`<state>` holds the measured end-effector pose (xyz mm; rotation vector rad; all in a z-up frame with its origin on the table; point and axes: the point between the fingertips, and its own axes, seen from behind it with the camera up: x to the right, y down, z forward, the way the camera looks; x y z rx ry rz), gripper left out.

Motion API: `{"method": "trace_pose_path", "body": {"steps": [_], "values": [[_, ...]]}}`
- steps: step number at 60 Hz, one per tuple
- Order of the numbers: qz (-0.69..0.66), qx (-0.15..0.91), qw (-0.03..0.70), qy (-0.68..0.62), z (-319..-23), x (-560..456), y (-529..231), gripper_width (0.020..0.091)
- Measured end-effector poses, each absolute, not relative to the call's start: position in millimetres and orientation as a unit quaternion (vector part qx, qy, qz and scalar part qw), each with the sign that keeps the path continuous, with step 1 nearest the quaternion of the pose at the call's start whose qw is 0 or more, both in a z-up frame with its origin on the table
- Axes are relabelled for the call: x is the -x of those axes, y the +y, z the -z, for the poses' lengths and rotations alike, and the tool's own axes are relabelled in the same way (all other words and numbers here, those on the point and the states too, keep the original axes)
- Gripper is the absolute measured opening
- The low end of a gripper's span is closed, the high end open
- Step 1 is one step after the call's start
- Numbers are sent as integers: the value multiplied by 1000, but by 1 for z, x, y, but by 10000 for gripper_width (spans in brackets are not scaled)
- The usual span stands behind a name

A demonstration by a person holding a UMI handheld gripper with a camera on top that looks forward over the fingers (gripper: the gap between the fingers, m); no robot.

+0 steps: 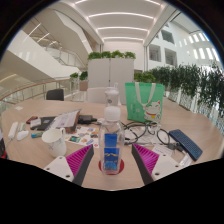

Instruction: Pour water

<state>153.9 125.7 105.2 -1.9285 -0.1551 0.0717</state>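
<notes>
Where the two fingers of the gripper reach forward over the round table, one clear water bottle stands upright between them, and it rests on a red coaster on the tabletop. The pink pads face the bottle from either side, with a visible gap at each side, so the fingers are spread and not pressing on it. The bottle has a white cap and a blue label; the writing on the label cannot be read. One bottle is counted. A white cup lies to the left of the left finger, near it but apart. One pair of glasses lies just beyond the right finger, and a dark flat device lies further right. One green bag stands upright beyond the bottle, on the far side of the table. Papers and small items are scattered on the left part of the table; their number cannot be told. White planters with greenery stand behind the table.
</notes>
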Motion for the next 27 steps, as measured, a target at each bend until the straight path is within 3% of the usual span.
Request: {"method": "trace_pose_path", "body": {"steps": [27], "values": [[-3, 832, 553, -29, -209, -96, -120, 842]]}}
